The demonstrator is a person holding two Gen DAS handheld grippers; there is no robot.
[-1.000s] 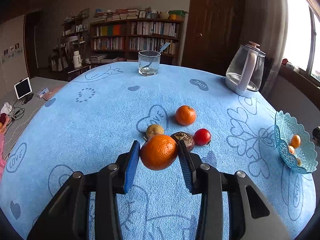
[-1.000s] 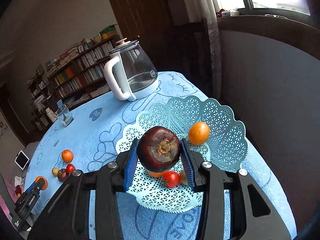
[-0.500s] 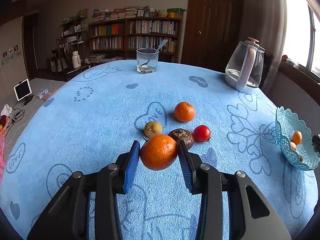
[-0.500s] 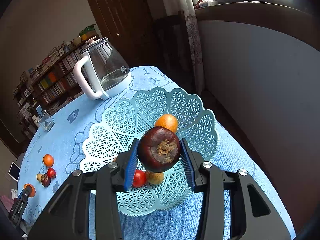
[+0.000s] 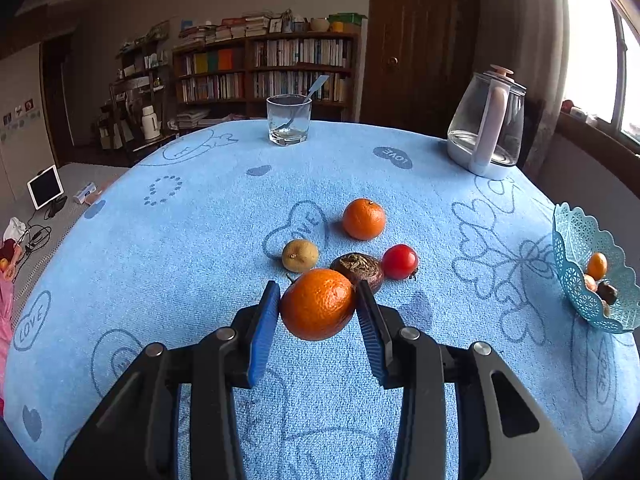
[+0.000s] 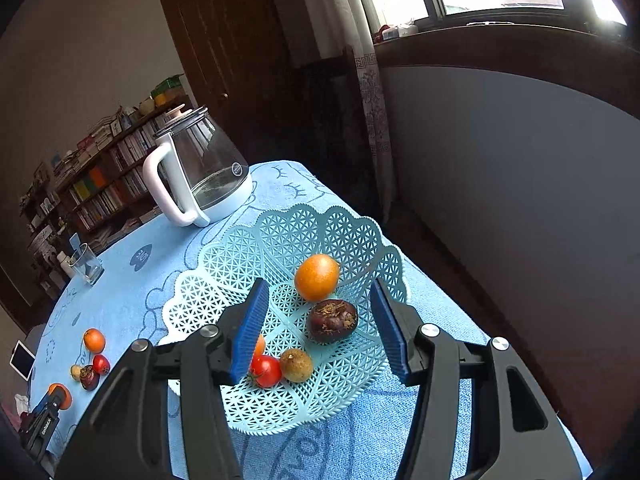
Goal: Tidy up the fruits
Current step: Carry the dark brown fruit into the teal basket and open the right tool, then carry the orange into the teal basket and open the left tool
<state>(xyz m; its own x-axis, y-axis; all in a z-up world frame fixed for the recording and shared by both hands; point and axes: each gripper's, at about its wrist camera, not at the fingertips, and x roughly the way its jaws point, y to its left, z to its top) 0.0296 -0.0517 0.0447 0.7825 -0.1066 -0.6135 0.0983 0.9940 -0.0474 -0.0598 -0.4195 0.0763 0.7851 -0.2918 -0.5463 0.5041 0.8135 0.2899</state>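
Observation:
My left gripper (image 5: 317, 312) is shut on an orange (image 5: 318, 304) and holds it above the blue tablecloth. Behind it lie a second orange (image 5: 364, 219), a yellowish fruit (image 5: 300, 255), a dark purple fruit (image 5: 358, 268) and a red tomato (image 5: 400, 261). My right gripper (image 6: 318, 320) is open above the light blue lattice basket (image 6: 248, 264). In the basket lie a dark purple fruit (image 6: 332, 321), an orange fruit (image 6: 317, 277), a tomato (image 6: 265, 371) and a yellowish fruit (image 6: 296, 365). The basket (image 5: 568, 248) also shows at the table's right edge in the left wrist view.
A glass kettle with a white handle (image 5: 486, 134) stands at the back right of the table. A drinking glass with a spoon (image 5: 289, 119) stands at the back middle. The table edge drops off just right of the basket (image 6: 440, 292). Bookshelves stand behind the table.
My right gripper opened and let the dark purple fruit drop into the basket. My left gripper still holds its orange and has moved slightly.

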